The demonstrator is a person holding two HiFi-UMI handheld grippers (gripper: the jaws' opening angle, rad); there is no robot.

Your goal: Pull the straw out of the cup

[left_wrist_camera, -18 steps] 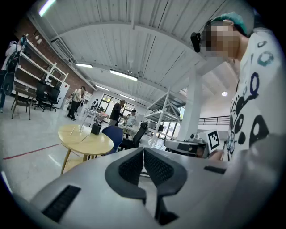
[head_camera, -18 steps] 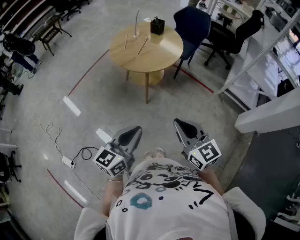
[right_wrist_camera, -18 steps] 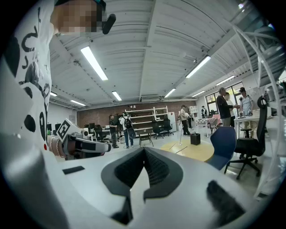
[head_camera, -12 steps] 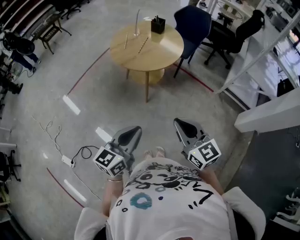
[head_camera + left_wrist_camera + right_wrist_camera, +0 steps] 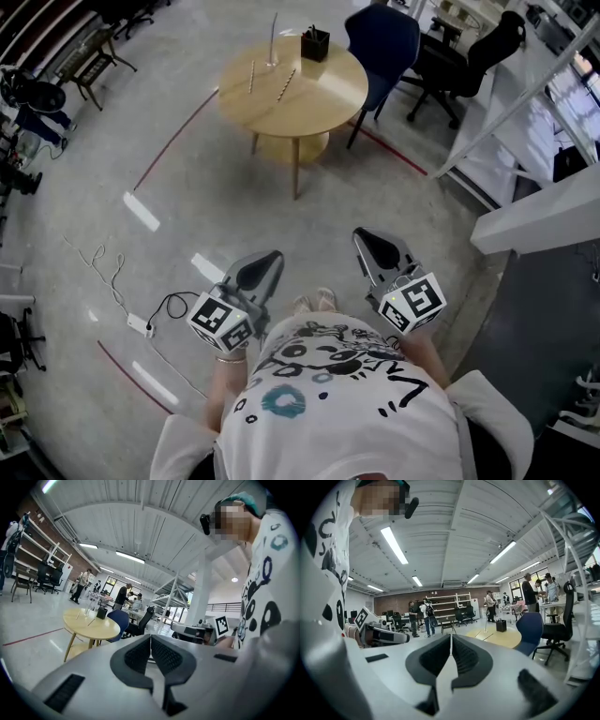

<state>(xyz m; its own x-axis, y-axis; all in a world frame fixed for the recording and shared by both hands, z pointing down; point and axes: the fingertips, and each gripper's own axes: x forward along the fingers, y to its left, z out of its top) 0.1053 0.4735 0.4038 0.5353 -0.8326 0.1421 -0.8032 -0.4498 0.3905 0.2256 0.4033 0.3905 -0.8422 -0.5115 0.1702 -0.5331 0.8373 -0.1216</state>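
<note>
Standing on the grey concrete floor [image 5: 187, 187], well apart from everything the task concerns, the person has open floor between them and the one round wooden surface [image 5: 319, 94] on splayed legs. Two chairs sit at its far side: a blue chair [image 5: 384, 42] just beside the rim and a black office chair [image 5: 469, 52] further right. Close to the person's chest are two tools, the left hand-held gripper [image 5: 265, 267] and the right hand-held gripper [image 5: 373, 246], each with its jaws clenched together on nothing and held near the body, side by side. A loose cable [image 5: 164, 305] curls on the floor to the left of them. On the surface stands one small black holder [image 5: 315, 45] at the far edge, and just beside it one clear cup [image 5: 272, 64], hard to make out, with a single pale straw [image 5: 275, 33] rising upright from it. Two more straws [image 5: 286, 84] lie flat nearby on the wood.
</note>
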